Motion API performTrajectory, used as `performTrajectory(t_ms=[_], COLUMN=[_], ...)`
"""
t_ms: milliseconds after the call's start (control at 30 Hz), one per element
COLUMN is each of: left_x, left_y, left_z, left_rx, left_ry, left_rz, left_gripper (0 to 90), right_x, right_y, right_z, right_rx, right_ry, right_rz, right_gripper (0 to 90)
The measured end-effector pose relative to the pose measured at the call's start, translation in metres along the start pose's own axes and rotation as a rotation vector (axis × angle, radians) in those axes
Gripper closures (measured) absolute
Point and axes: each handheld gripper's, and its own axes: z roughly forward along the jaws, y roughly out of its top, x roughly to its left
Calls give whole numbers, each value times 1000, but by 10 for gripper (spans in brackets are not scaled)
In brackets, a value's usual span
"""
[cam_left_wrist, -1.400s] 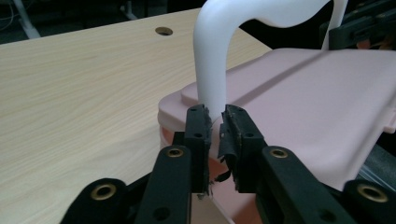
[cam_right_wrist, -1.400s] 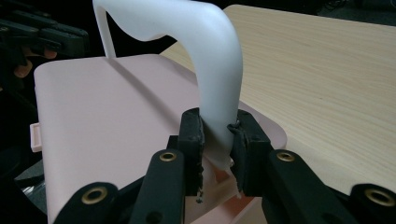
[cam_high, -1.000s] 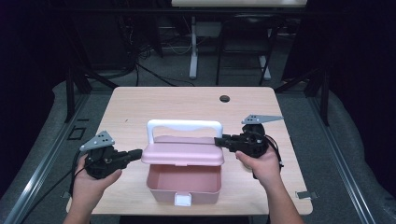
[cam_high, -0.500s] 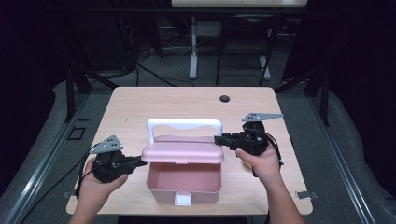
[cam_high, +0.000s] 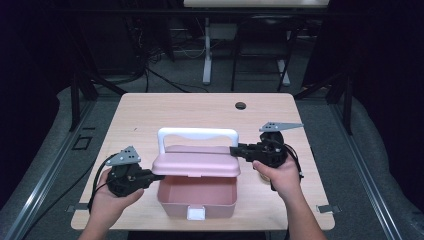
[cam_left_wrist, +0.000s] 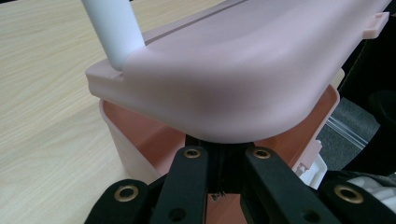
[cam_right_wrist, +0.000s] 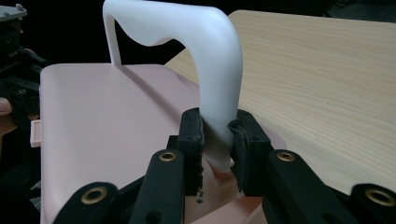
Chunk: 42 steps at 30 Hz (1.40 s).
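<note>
A pink box (cam_high: 197, 207) stands near the table's front edge with its pink lid (cam_high: 197, 162) half raised and a white handle (cam_high: 197, 132) upright on top. My right gripper (cam_high: 235, 150) is shut on the handle's right post (cam_right_wrist: 210, 46), just above the lid (cam_right_wrist: 102, 121). At the box's left side, my left gripper (cam_high: 150, 177) reaches under the lid's left edge. Its jaws stand close together, and their tips are hidden beneath the lid (cam_left_wrist: 233, 70). The box's inner wall (cam_left_wrist: 140, 135) shows below that edge.
The wooden table (cam_high: 150, 110) has bare room behind and on both sides of the box. A small dark round spot (cam_high: 240, 105) sits near the far edge. Dark floor, cables and table legs lie beyond.
My left gripper has moved right and toward the front edge, coming in under the lid's left edge. The right gripper has kept its hold on the handle.
</note>
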Motion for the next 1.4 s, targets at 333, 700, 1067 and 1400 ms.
performTrajectory(t_ms=[333,700,1067,1400], left_x=[0,6,15,20], left_y=[7,23,34,49], left_z=[-3,-4,-4,-2], left_rx=[-27,-83,-105,-98], left_ry=[-1,7,5,47], left_rz=[7,19,6,11], left_gripper=[897,897,897,897], right_x=[1,15,31,38], right_y=[-2,-8,-57,-89], right_z=[-18,-39,-21,15], right_rx=[-71,-64,40,135], right_ry=[-67,-243,-166,-80], right_rz=[3,-63,-94,-144], right_gripper=[710,881,900,900])
